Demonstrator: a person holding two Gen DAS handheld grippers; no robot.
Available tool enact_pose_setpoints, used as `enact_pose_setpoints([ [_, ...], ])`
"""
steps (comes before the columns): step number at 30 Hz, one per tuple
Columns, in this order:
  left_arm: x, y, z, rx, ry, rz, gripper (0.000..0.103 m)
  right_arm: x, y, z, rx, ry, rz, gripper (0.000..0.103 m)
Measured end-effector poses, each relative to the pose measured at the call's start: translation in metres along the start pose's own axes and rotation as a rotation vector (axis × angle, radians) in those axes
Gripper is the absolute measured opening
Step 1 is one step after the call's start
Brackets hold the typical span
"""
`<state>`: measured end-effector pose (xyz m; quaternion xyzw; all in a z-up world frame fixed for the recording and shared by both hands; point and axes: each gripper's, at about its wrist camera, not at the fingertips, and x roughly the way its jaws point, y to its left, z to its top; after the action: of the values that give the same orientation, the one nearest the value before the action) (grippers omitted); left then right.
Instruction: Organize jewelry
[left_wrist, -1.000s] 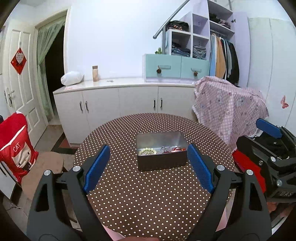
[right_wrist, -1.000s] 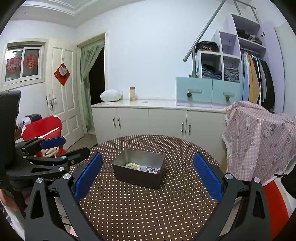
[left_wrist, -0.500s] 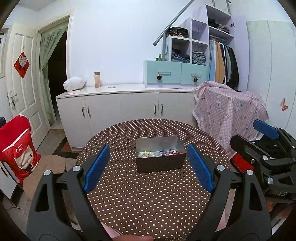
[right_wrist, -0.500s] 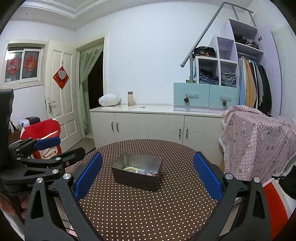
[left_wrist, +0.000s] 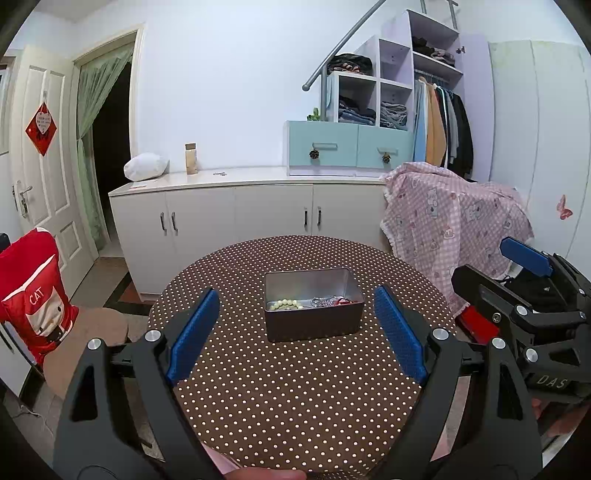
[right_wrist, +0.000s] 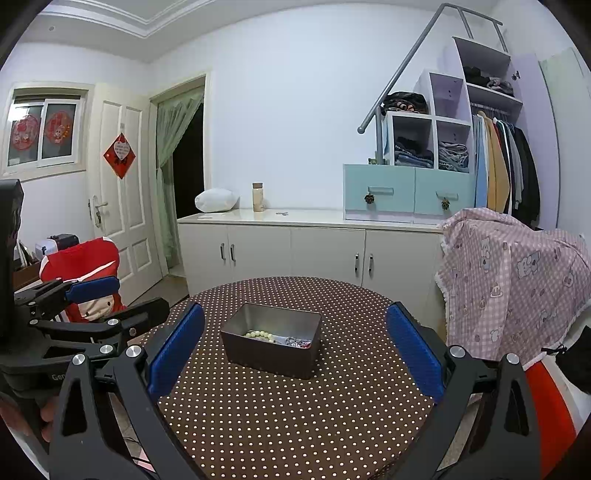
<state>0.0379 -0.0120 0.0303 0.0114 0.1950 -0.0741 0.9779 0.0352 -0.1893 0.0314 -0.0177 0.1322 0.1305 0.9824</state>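
Note:
A grey metal tin (left_wrist: 314, 325) stands in the middle of a round table with a brown polka-dot cloth (left_wrist: 295, 387). Inside lie a pale bead bracelet (left_wrist: 283, 304), a silver chain (left_wrist: 323, 301) and something red. The tin also shows in the right wrist view (right_wrist: 271, 356), with the bracelet (right_wrist: 259, 334) inside it. My left gripper (left_wrist: 295, 328) is open and empty, held back above the table's near edge. My right gripper (right_wrist: 295, 343) is open and empty, to the right of the left one. Each shows in the other's view.
A white cabinet (left_wrist: 240, 218) runs along the far wall with a bottle (left_wrist: 191, 158) and blue drawers (left_wrist: 347, 153) on it. A pink cloth-covered object (left_wrist: 454, 218) stands right of the table. A chair with a red cover (left_wrist: 33, 299) stands left.
Both grippers have drawn back and tilted up from the tin, so it looks smaller and more of the room shows. Both stay open and empty.

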Motion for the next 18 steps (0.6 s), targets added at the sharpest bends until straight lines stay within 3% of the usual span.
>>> enact_pose_setpoints([
  [18,0.0041,-0.0034,0.0007,0.006,0.004,0.009,0.084,0.0032,0.0004,0.0011,-0.008,0.004,-0.004,0.095],
])
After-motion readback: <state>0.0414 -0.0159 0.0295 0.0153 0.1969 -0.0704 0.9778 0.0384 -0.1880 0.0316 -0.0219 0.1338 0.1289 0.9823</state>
